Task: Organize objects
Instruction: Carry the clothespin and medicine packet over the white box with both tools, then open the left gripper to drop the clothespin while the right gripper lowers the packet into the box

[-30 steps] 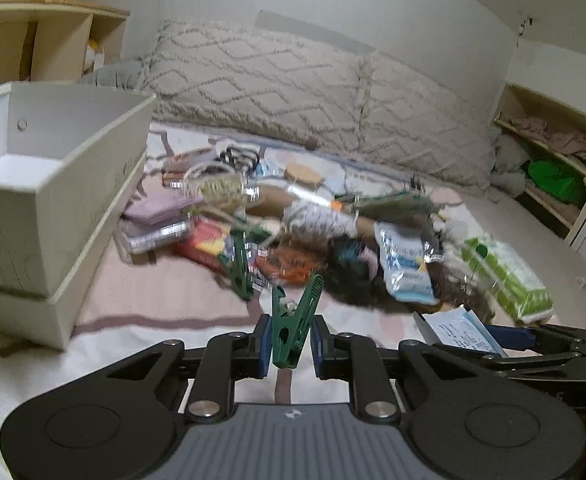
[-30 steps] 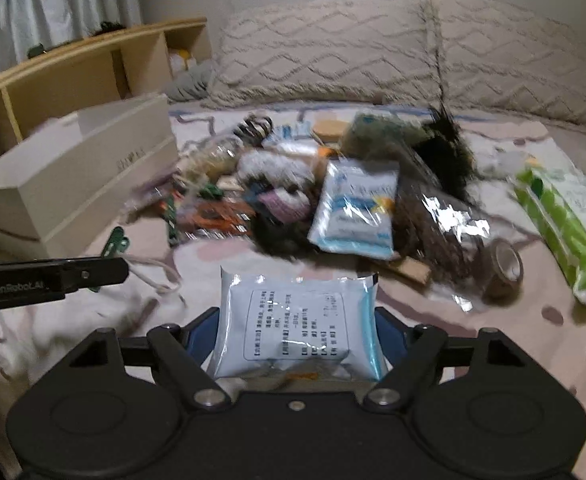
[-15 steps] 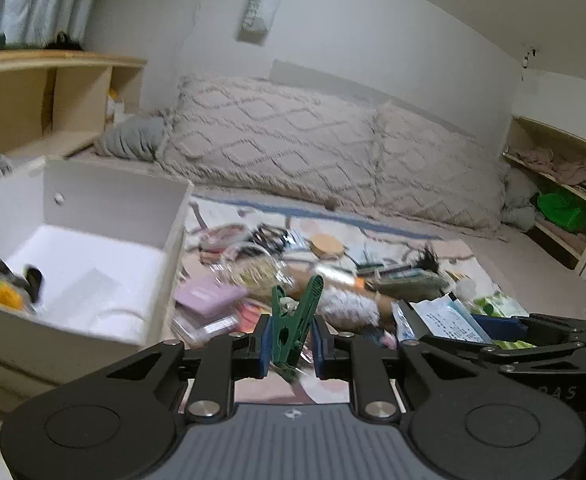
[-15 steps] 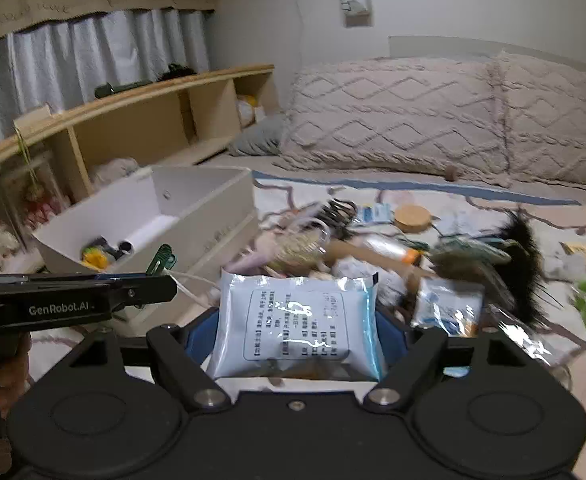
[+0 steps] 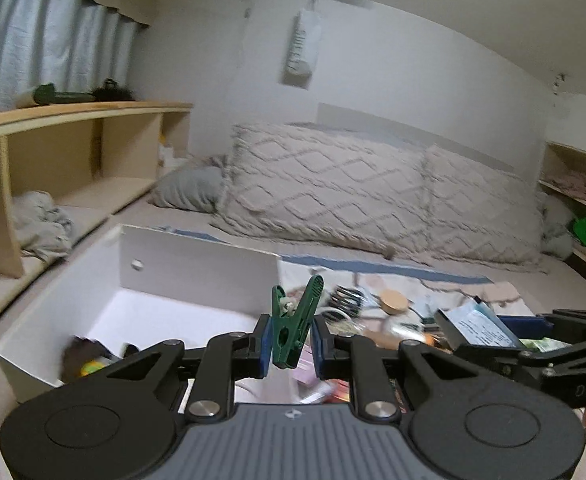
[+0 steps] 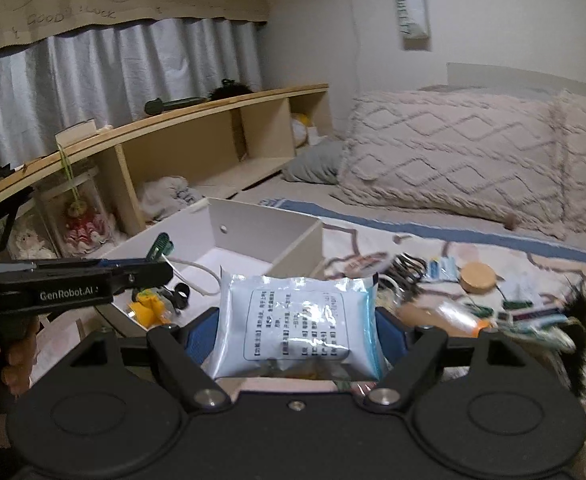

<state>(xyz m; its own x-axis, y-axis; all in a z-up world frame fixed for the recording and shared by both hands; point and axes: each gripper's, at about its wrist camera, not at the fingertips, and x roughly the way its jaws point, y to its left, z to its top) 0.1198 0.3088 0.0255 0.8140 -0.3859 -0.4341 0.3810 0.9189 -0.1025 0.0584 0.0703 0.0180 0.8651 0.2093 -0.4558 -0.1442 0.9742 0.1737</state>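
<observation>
Both grippers have risen since a second ago, and the white box (image 5: 197, 264) that stood off to the left now lies open below them, its inside in view. Nearest, the left gripper (image 5: 291, 344) is nearly closed, its blue pads pinching a green clothes peg (image 5: 295, 330) that stands upright with its prongs up. The right gripper (image 6: 297, 332) stands wide, clamped on the two sides of a pale blue packet (image 6: 297, 320) with printed text. Inside the box lie a yellow toy (image 6: 149, 312) and small dark bits. Right of the box, a jumble of small things (image 6: 473, 304) is spread over the bed (image 6: 373, 216). Beyond it, two patterned pillows (image 5: 333, 188) lean against the wall.
</observation>
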